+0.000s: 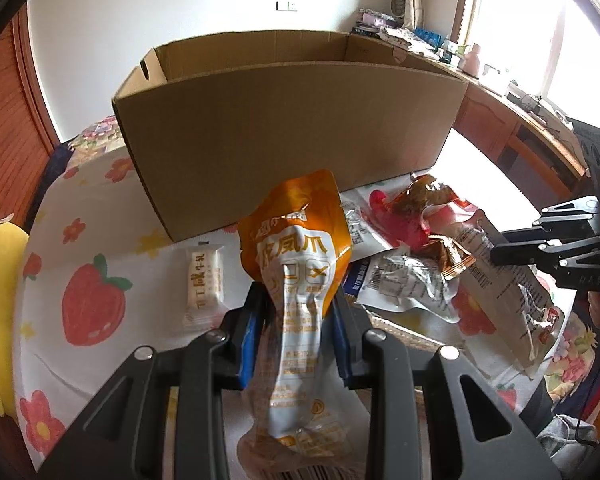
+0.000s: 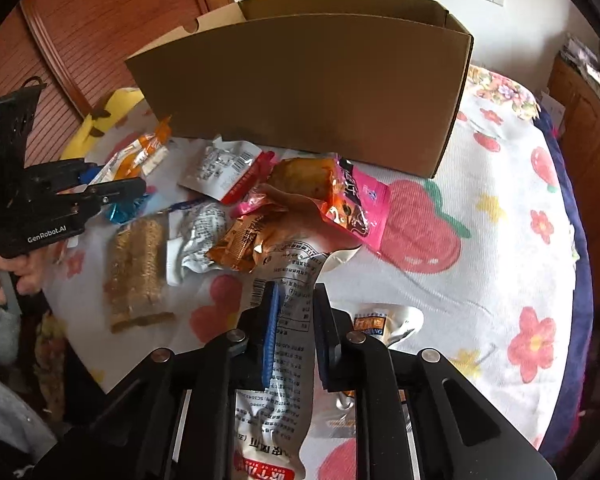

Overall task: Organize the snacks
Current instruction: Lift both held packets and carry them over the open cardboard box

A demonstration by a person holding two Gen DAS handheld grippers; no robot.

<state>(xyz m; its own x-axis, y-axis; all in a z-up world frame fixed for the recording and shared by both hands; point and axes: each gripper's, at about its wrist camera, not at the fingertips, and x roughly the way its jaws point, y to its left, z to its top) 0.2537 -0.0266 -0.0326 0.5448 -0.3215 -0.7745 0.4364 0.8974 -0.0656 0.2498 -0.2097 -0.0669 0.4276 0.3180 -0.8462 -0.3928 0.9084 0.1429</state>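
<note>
While both jaws grip packets, the open brown cardboard box point(image 1: 284, 120) stands just beyond them on the flower-printed bed cover point(image 2: 480, 264). The left gripper point(image 1: 298, 316) pinches an orange-and-white foil snack pouch point(image 1: 300, 264), long axis pointing toward the box, lifted nearer its wall. The right gripper point(image 2: 294, 320) clamps a white printed snack packet point(image 2: 284, 320), tilted downward beside the loose pile.

The left gripper point(image 2: 116, 190) carries the white lettering "GenRobot.AI" on its black body. The orange pouch point(image 1: 296, 256) shows the large white characters "凤爪"; its smaller print cannot be read. The small white packet point(image 1: 205, 284) beside it bears brown characters including "咸" and "牛轧". The white pouch point(image 2: 284, 320) shows a barcode and fine print too small to read.
</note>
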